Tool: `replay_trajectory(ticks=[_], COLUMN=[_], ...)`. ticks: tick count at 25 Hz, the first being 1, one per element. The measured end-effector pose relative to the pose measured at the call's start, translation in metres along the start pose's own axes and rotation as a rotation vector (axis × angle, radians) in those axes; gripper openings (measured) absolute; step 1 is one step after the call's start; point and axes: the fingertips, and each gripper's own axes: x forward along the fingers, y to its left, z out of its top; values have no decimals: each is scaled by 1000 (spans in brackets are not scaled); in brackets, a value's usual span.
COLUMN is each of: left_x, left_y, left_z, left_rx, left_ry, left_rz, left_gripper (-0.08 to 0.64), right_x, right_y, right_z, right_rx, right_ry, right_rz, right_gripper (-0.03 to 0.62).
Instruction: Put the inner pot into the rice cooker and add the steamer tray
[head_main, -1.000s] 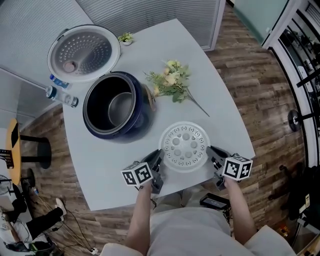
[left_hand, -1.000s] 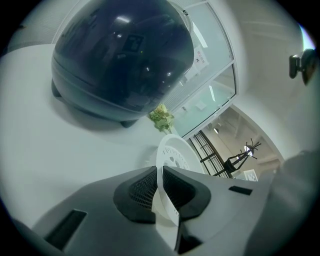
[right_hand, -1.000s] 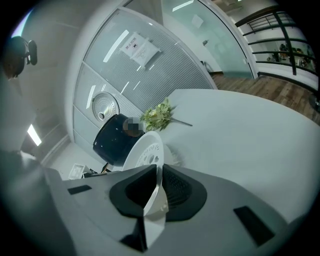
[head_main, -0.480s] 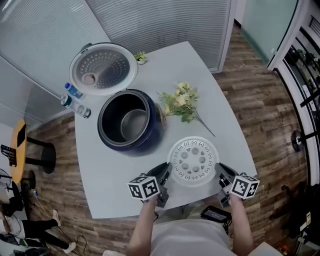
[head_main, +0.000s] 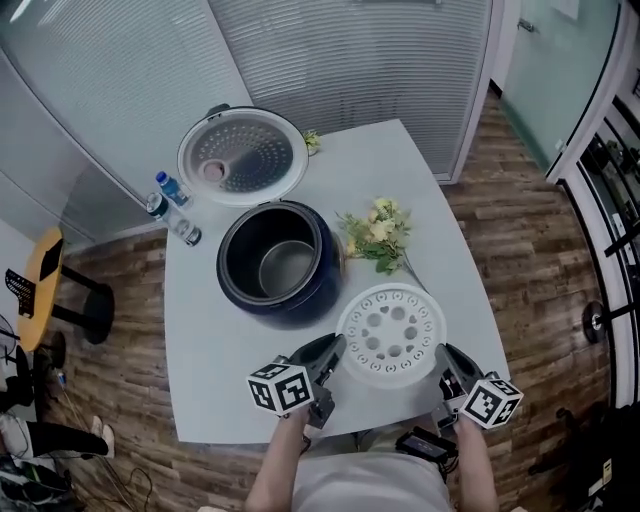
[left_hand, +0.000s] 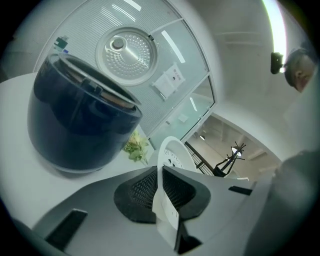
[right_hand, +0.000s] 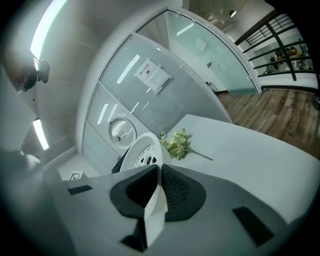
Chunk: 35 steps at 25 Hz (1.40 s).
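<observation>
The round white steamer tray (head_main: 391, 334) with its holes hangs above the table's near edge, held from both sides. My left gripper (head_main: 335, 347) is shut on its left rim (left_hand: 167, 152). My right gripper (head_main: 443, 356) is shut on its right rim (right_hand: 145, 152). The dark blue rice cooker (head_main: 278, 262) stands behind and to the left with its lid (head_main: 243, 156) swung open. The metal inner pot (head_main: 288, 268) sits inside it. In the left gripper view the cooker's body (left_hand: 75, 125) fills the left side.
A bunch of pale flowers (head_main: 378, 236) lies on the white table (head_main: 215, 350) right of the cooker. Two water bottles (head_main: 172, 208) stand at the table's far left edge. A small plant (head_main: 312, 141) sits by the lid. Glass partition walls stand behind.
Both grippers have risen with the steamer tray between them, lifting it off the table. The cooker and flowers have stayed put.
</observation>
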Motion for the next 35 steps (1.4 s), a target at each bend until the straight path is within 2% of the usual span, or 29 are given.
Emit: replay_trajectory(ticks=[5,10,13,18,24,27,35], left_x=[-11,-20,-28,-42,-60,-67,-92], left_y=[-11,-26,-33,-36,-32,-25,-17], left_z=[30,59,73,91,110,118,123], left_rx=[12,2,28,2,1,-7,-37], left_ry=[-60,-138,-174,-235,-279,-296,-343], left_rz=[-16,-61,-65,-69,-60,-29,9], left_gripper=[35,35,35,37,35,35,35], right_x=[5,7,9,17,33,45,64], right_y=[25,46,58,74,95,108,129], right_z=[25,50,59,67,74,78,82], right_rx=[-75,-59,-36,-14,-15,-14,-54], right_ry=[-30,-83,-111,-120,-92,-82,-23], right_rz=[33,84,139,184,208,244,283], right_gripper=[38,38,38,38,37,37,38])
